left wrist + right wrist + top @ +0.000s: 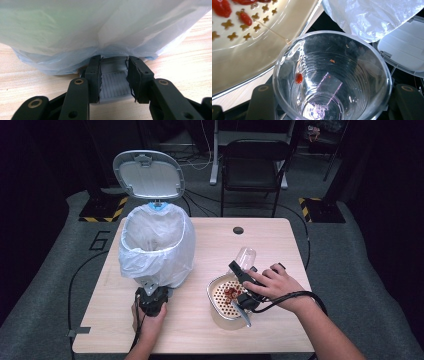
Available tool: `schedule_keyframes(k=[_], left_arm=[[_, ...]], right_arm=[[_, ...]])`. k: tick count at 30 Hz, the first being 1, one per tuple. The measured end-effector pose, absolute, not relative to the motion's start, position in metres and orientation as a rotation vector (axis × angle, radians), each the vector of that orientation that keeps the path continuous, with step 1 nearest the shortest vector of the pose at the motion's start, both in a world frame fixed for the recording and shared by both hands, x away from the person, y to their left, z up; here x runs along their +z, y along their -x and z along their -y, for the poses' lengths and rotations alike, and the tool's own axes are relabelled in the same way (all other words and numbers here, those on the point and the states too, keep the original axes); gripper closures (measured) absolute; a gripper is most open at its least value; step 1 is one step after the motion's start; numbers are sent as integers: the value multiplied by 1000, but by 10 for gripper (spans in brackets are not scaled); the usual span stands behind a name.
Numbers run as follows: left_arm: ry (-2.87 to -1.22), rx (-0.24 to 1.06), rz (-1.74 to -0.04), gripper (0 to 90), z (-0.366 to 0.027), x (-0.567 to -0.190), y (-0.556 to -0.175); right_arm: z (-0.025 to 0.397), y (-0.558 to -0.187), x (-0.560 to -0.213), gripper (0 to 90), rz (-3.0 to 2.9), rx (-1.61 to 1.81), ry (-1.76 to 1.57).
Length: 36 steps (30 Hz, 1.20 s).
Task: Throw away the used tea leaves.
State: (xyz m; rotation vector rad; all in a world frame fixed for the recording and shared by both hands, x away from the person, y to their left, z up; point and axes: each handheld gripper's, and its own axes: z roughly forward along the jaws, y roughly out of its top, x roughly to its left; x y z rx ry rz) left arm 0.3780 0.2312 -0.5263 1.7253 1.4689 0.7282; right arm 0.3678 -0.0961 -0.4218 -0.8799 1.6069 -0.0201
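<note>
1. Clear plastic cup is clamped between the right gripper jaws, tipped toward the strainer basket; in the right gripper view the mouth faces the camera and the black jaws sit tight on both sides of the rim.
2. One red berry is seen stuck to the inner cup wall, plus a few small specks; the rest of the cup looks empty. A shake or a steeper tilt is judged needed to drop it.
3. Grip should be kept firm but not tightened, as the thin cup wall is likely to buckle.
4. Strainer basket sits on the table front right, just beside the cup; red berries lie on its perforated floor. The cup mouth should be held over the basket, not over its rim, so nothing lands on the wood.
5. Left gripper jaws are set part-open, either side of the grey ribbed pedal at the bin's foot; whether the pads actually press it cannot be told.
6. Bin stands left of centre, white liner bag draped over its rim, lid standing up open.
7. Pedal contact is judged to be what holds the lid up, so the left hand should be kept steady until the cup is dealt with.
8. Cup and bin are well apart; a lifted carry clear of the basket would be needed if the cup goes in next.
</note>
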Motion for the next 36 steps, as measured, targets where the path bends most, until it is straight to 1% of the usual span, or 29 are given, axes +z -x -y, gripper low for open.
schedule_keyframes(k=[2, 4, 5, 7, 9, 13, 22, 23, 26, 31, 36], left_arm=[[-1726, 729, -1468, 635, -231, -526, -378], [-1725, 729, -1469, 635, -231, -526, -378], [-1725, 732, -1467, 635, -231, -526, -378], [-1725, 732, -1467, 635, -231, -526, -378], [-1725, 732, -1467, 635, -231, -526, -378], [-1725, 732, -1467, 635, -231, -526, -378], [-1725, 728, -1469, 635, -231, -526, -378], [-1725, 730, -1468, 635, -231, -526, -378], [-1726, 729, -1469, 635, -231, -526, -378], [-1726, 729, -1469, 635, -231, -526, -378], [-1721, 730, -1470, 636, -231, -526, -378]], right_arm=[[96, -368, -423, 345, -1605, 1, 872], [96, -366, -420, 345, -1602, -58, 900], [95, -366, -421, 345, -1600, -18, 886], [95, -365, -417, 345, -1577, -93, 927], [95, -366, -422, 345, -1591, 3, 885], [94, -364, -418, 344, -1587, -82, 941], [92, -364, -421, 343, -1573, -47, 936], [92, -363, -418, 343, -1560, -107, 951], [92, -365, -422, 342, -1576, -7, 913], [92, -362, -416, 340, -1589, -62, 936], [92, -362, -415, 339, -1605, -20, 908]])
